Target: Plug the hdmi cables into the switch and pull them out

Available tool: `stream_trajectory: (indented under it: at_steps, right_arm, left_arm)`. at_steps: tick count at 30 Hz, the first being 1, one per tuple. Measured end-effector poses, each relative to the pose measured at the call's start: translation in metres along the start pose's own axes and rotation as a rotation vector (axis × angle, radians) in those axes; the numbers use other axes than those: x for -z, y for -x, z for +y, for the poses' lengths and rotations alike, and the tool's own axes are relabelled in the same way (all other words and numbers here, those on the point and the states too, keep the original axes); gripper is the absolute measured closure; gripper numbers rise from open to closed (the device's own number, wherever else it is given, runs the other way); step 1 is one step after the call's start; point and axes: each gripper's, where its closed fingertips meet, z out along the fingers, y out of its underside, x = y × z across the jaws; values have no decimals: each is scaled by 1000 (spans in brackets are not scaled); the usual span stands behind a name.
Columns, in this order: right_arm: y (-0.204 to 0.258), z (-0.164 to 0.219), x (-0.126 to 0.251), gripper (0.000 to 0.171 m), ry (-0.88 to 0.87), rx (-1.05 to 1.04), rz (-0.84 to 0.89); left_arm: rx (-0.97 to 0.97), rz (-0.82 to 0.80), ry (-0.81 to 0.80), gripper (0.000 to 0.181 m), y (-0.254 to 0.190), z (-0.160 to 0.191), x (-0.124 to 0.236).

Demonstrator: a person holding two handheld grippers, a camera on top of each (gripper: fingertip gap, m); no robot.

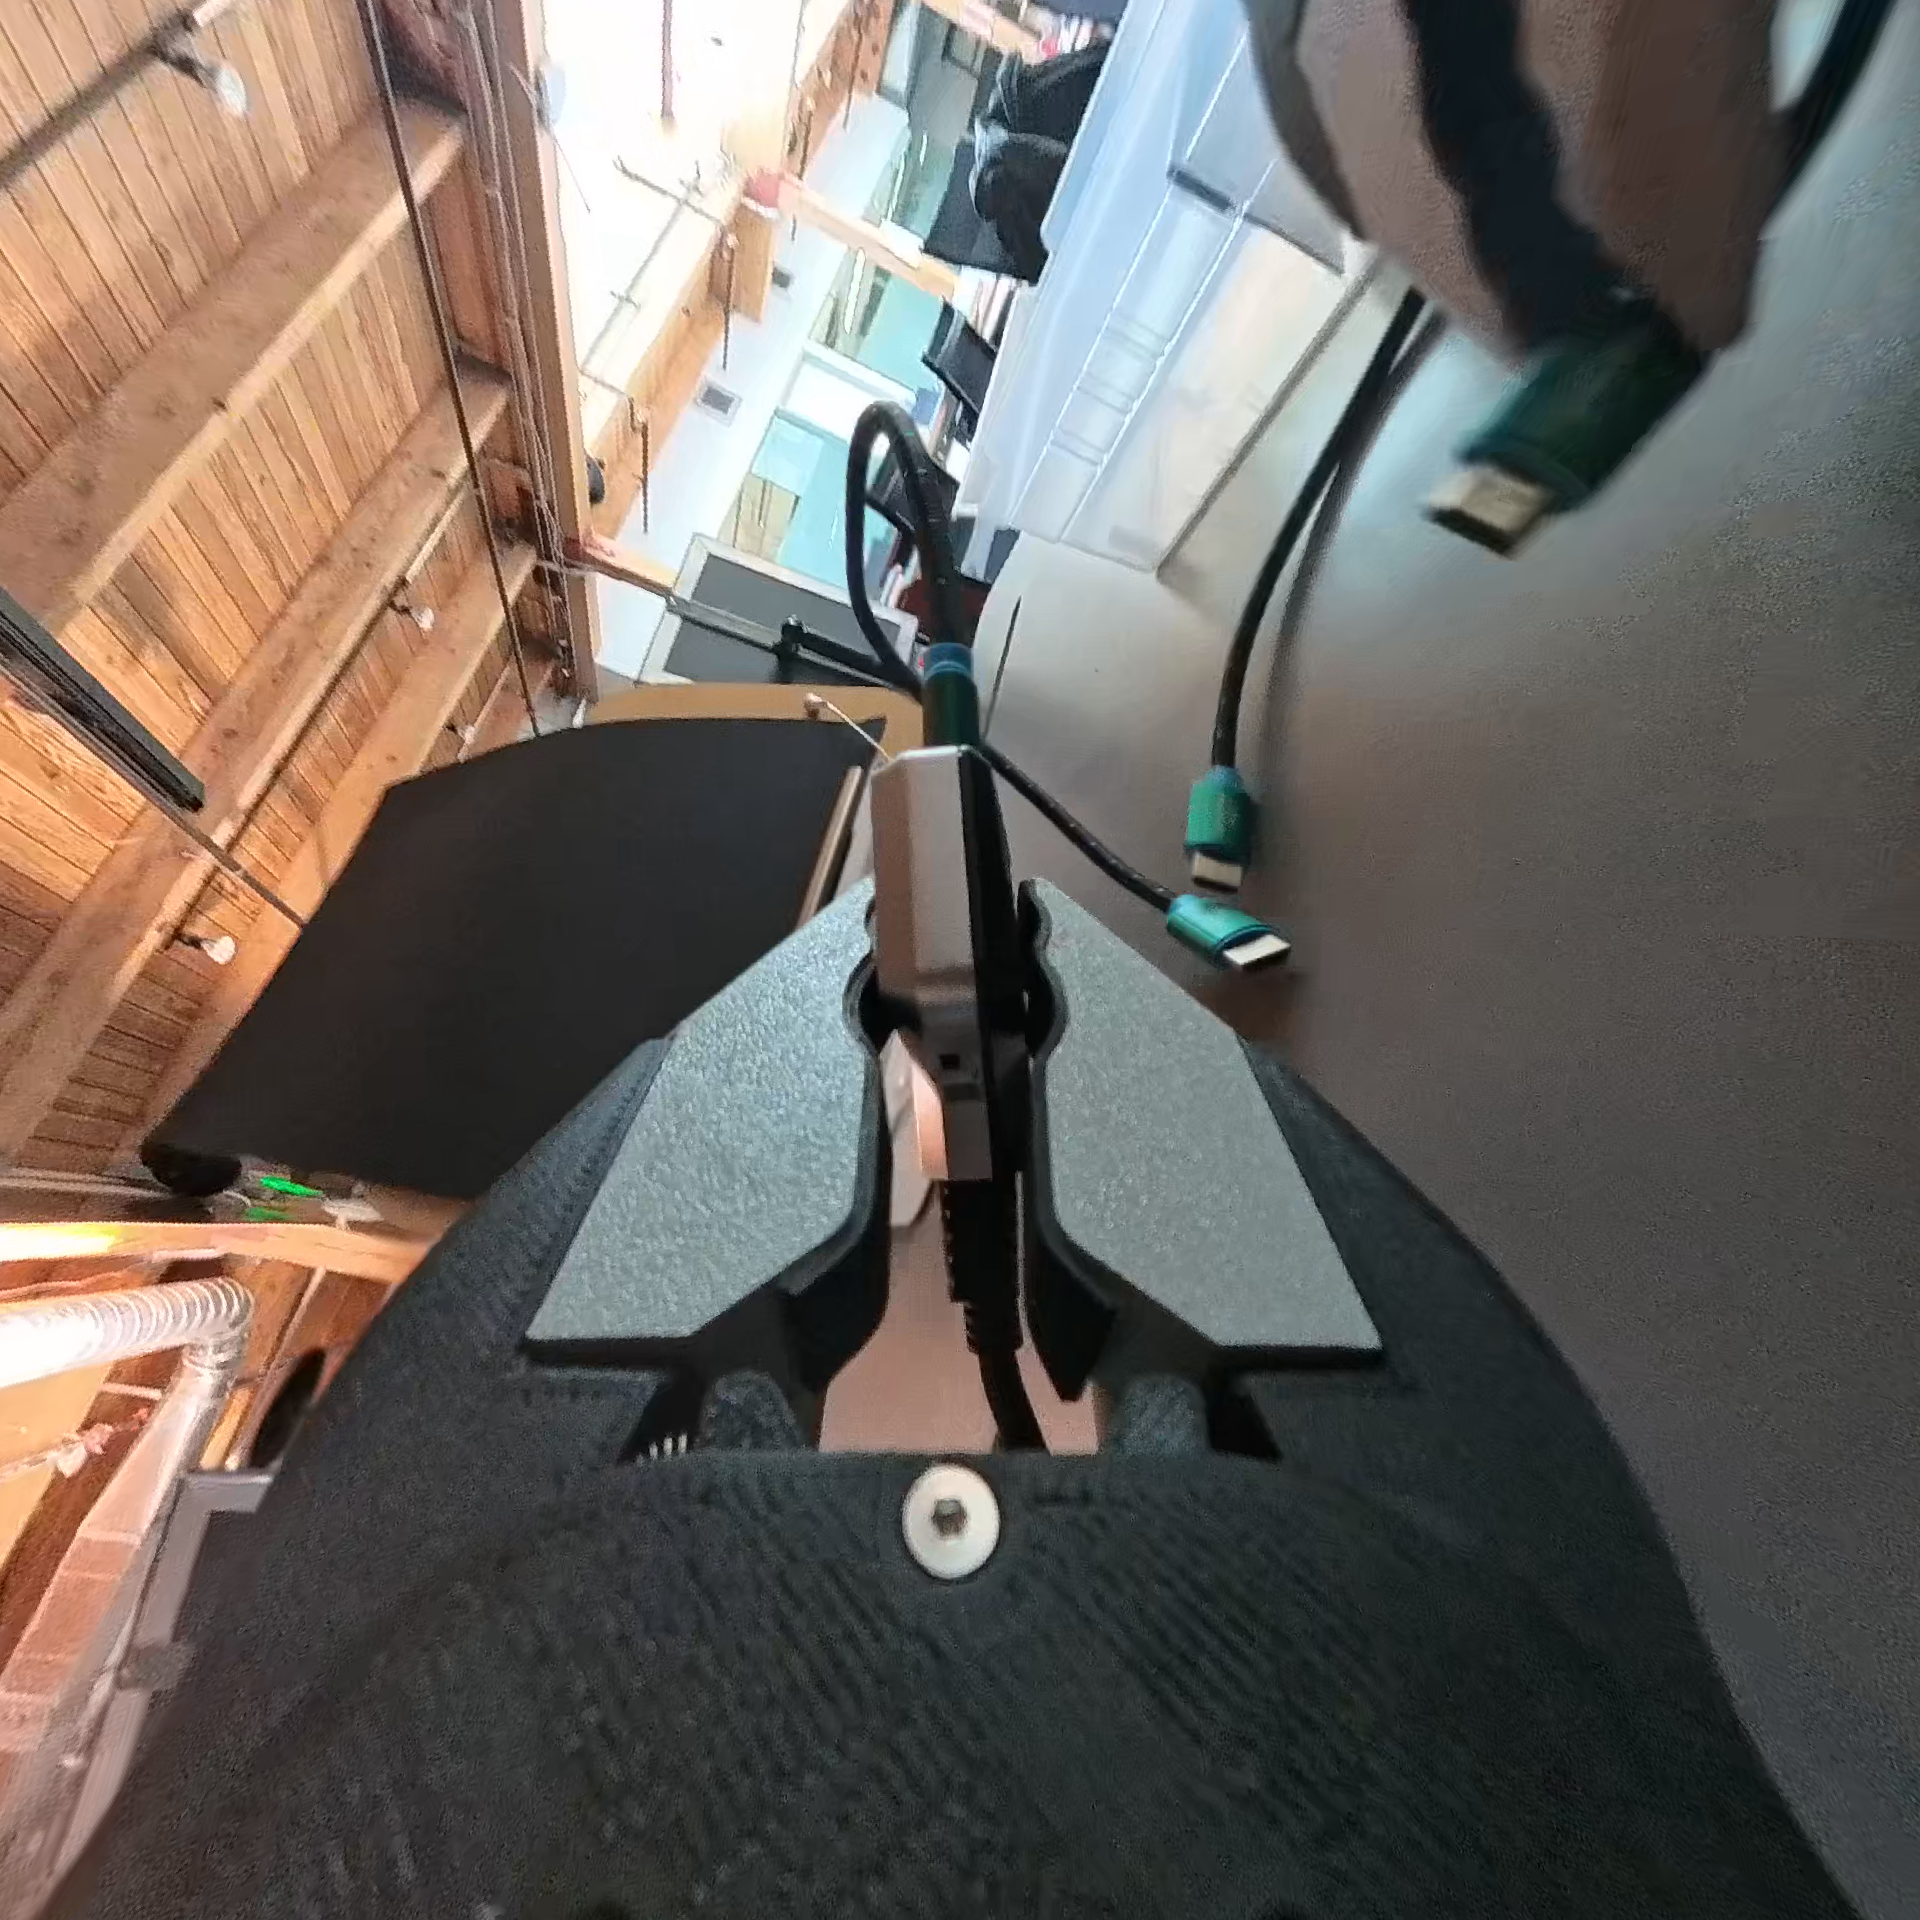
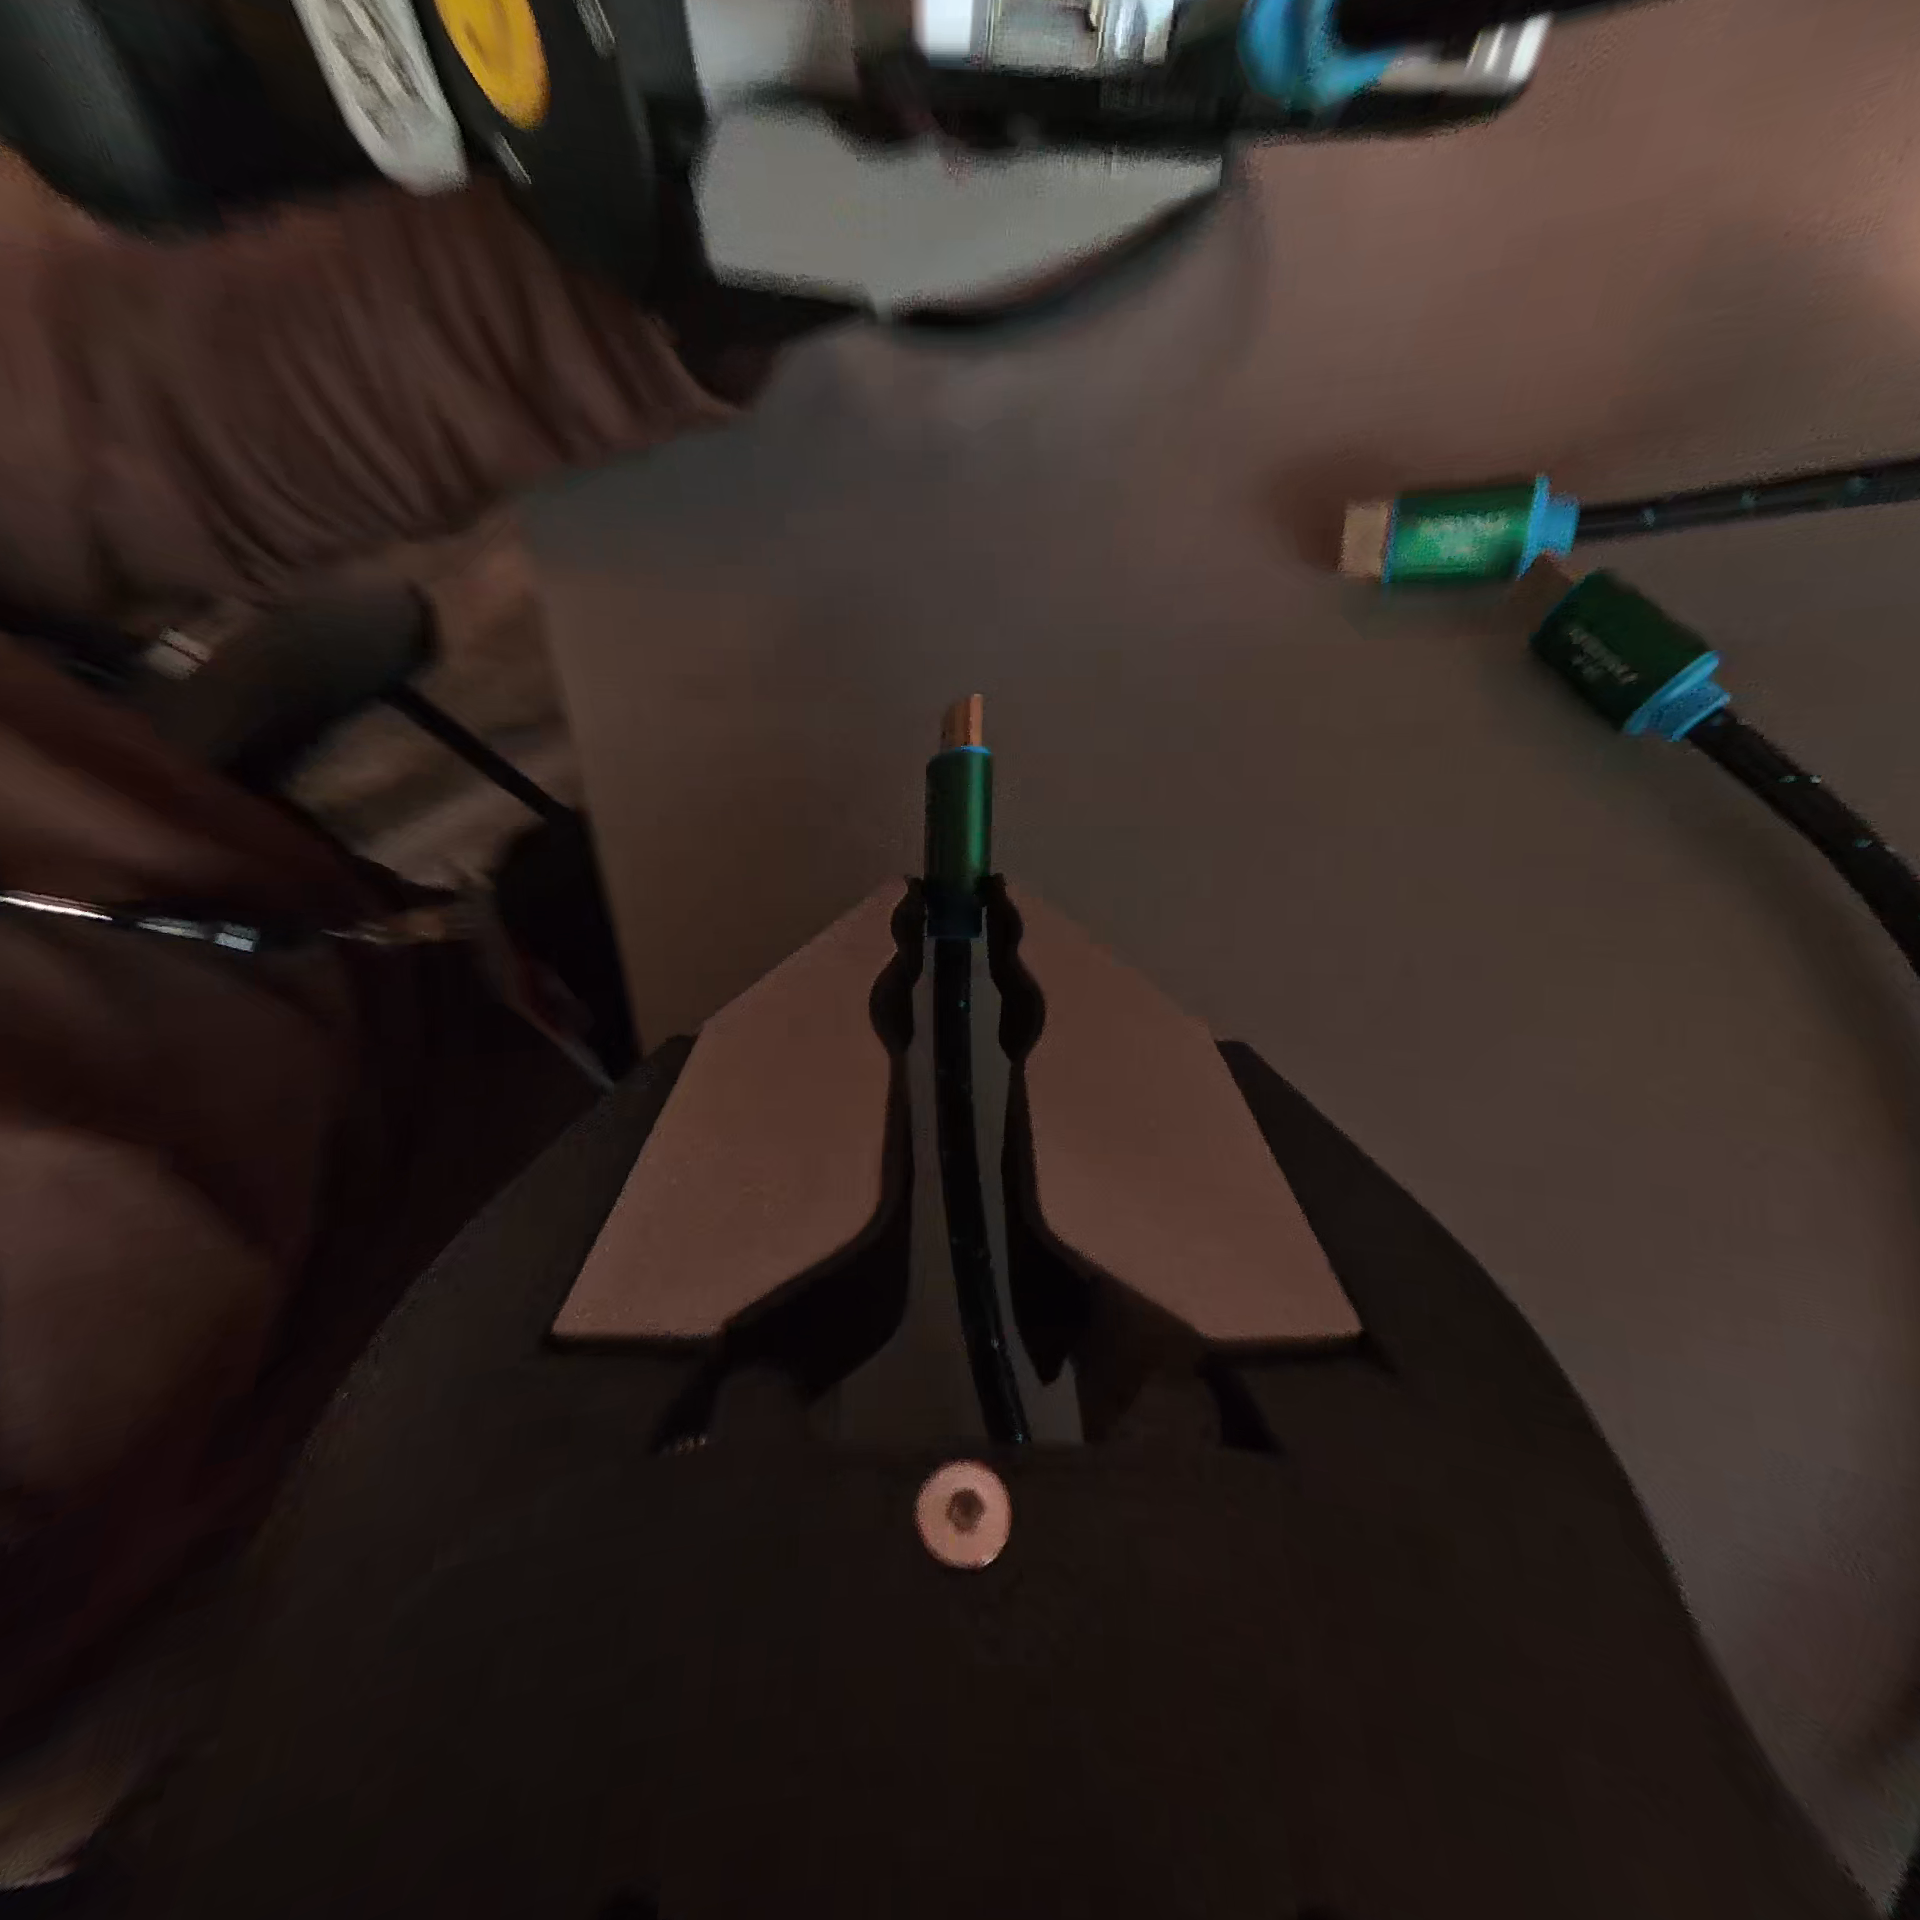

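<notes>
Left wrist view: left hand-held gripper (image 1: 951,961) clamped on a silver HDMI switch (image 1: 920,883), held edge-on, lifted off the table (image 1: 1558,1039). One green-shelled HDMI plug (image 1: 951,701) sits at the switch's far end. Two free HDMI plugs (image 1: 1226,930) (image 1: 1221,831) lie on the table just beside it. Upper right, blurred: right hand-held gripper (image 1: 1579,312) carrying a fourth plug (image 1: 1548,436).

Right wrist view: right hand-held gripper (image 2: 956,899) closed on the blue collar of a green HDMI plug (image 2: 958,800), connector pointing forward. Two loose plugs (image 2: 1455,540) (image 2: 1621,655) rest at right.
</notes>
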Motion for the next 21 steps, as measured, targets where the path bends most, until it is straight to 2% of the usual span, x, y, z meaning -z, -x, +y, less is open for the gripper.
stream_trajectory:
  at_steps: [1,6,10,13,17,21]
  right_arm:
    - [6,-9,6,163,-46,-39,-59]
    - [19,-42,28,164,-193,-268,-297]
    - [9,-37,13,164,-162,-391,-340]
    - [-11,-20,-9,163,-67,-403,-225]
    - [-21,-3,-25,163,78,-303,-89]
    - [-36,0,-18,145,117,-164,119]
  left_arm:
    - [-18,-6,-21,161,0,-4,1]
    - [-186,-55,-52,160,-1,-16,2]
    - [-244,-26,-37,160,-11,-15,-2]
    - [-253,0,-21,161,-17,-11,-3]
    - [-242,6,-8,161,-16,-6,-4]
    - [-228,-4,-10,160,-13,-6,-2]
